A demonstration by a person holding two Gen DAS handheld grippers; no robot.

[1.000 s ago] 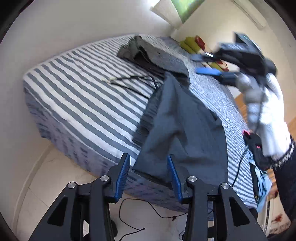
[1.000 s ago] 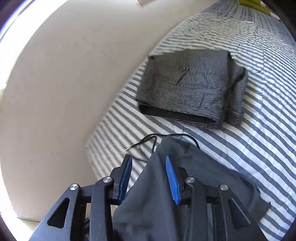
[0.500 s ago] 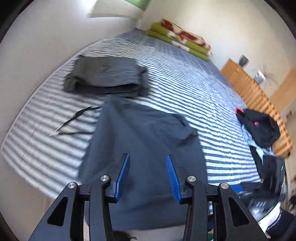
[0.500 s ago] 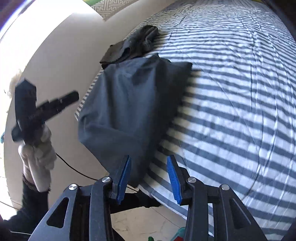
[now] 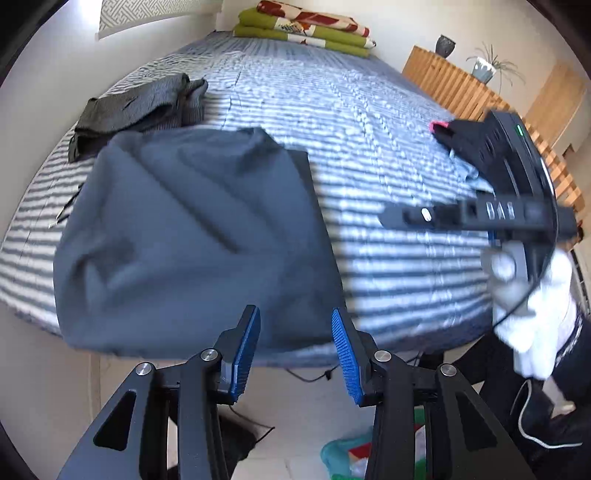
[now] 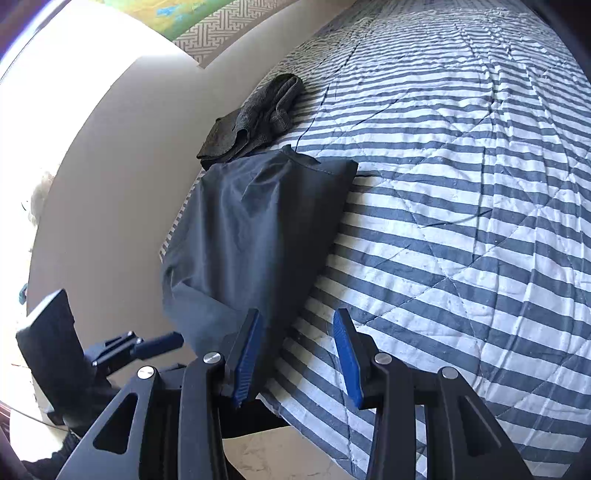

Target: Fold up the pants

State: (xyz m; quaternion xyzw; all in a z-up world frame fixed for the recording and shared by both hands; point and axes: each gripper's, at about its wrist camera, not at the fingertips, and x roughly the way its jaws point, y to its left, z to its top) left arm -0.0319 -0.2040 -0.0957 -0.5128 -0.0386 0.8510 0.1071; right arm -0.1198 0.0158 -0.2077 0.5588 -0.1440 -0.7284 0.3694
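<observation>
Dark blue-grey pants (image 5: 192, 229) lie folded over on the striped bed (image 5: 369, 110), their lower edge hanging over the near side. My left gripper (image 5: 295, 332) hovers open just off that edge, with nothing pressed between its blue pads. In the right wrist view the same pants (image 6: 255, 229) run away from my right gripper (image 6: 297, 332), which is open at their near right corner; bare bedspread shows between its fingers. A white-gloved hand (image 5: 535, 314) holds the right gripper (image 5: 480, 218) at the right. The left gripper (image 6: 155, 343) shows at the lower left.
Folded grey checked trousers (image 5: 136, 107) lie beyond the pants near the wall. A thin black cord (image 5: 62, 214) trails on the bed's left. Stacked blankets (image 5: 303, 26) sit at the far end. Dark clothes (image 5: 458, 136) and a slatted wooden cabinet (image 5: 461, 85) are on the right.
Both hands swung round to the bed's near edge. The right gripper came down from over the pants' far end to their near corner. The pants now lie flatter.
</observation>
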